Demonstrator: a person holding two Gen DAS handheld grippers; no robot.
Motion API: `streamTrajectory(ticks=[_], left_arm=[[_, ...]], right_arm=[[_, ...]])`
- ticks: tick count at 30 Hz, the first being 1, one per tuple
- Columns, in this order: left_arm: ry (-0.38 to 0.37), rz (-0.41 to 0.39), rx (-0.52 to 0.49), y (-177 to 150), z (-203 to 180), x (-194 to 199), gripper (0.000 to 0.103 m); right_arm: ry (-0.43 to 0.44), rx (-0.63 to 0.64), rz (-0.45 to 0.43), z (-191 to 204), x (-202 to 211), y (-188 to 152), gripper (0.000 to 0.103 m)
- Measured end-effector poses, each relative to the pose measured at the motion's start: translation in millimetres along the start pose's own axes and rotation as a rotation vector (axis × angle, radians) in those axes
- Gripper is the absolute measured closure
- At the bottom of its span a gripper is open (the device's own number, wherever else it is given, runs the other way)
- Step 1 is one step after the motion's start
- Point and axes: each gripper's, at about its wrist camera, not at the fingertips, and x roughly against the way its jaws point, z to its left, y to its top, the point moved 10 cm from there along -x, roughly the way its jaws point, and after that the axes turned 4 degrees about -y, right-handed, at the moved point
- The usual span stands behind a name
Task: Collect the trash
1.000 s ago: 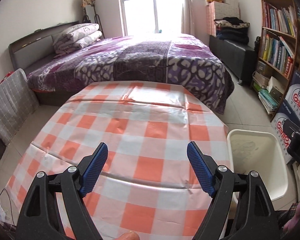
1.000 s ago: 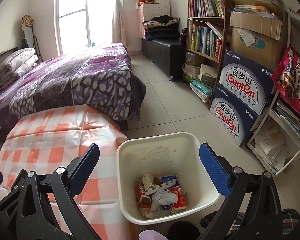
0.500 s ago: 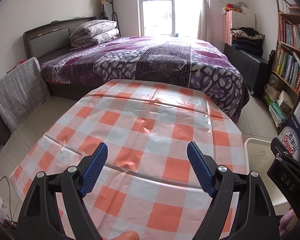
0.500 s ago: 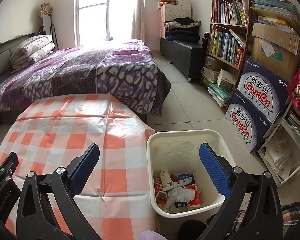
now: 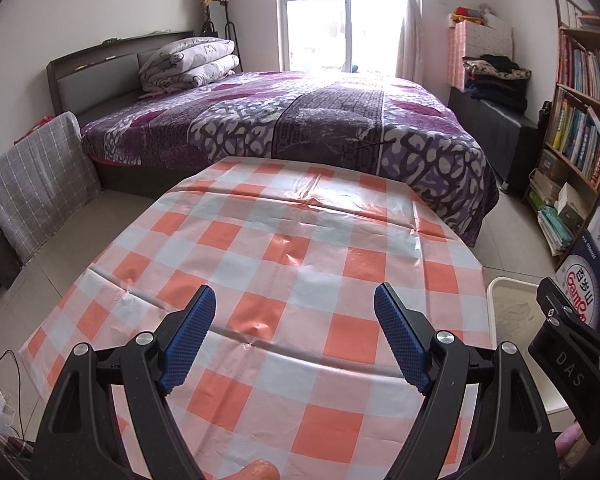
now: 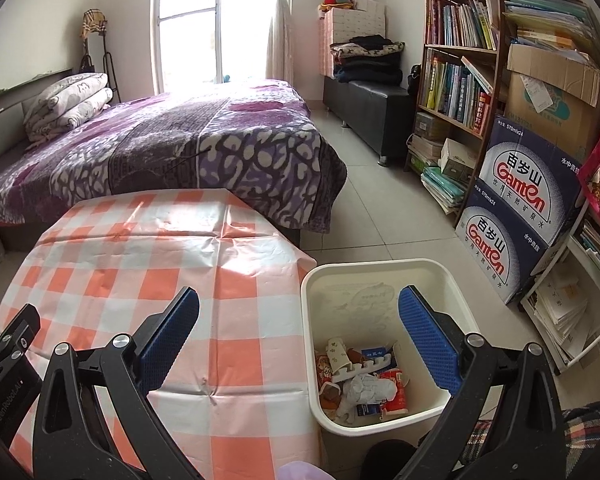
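Observation:
A white plastic trash bin stands on the floor at the table's right edge. It holds crumpled paper, red wrappers and small cartons. My right gripper is open and empty, above the seam between table and bin. My left gripper is open and empty over the orange-and-white checked tablecloth. The bin's corner shows in the left wrist view, partly hidden by the right gripper's body. No trash shows on the tablecloth.
A bed with a purple patterned cover stands right behind the table. A bookshelf and stacked water cartons line the right wall. A dark bench with folded clothes is at the back. Tiled floor lies between bed and shelf.
Both grippers have swung left and tilted up, so the bin has slid right in both views and more of the table and bed shows. Both stay open and empty.

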Motion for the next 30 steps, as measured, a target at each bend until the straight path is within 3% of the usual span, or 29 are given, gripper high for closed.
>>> streamTrajectory(ticks=[30], left_arm=[[-0.005, 0.015, -0.004, -0.9, -10.7, -3.2, 0.024]], right_arm=[[-0.002, -0.005, 0.001, -2.7, -0.3, 0.5, 0.007]])
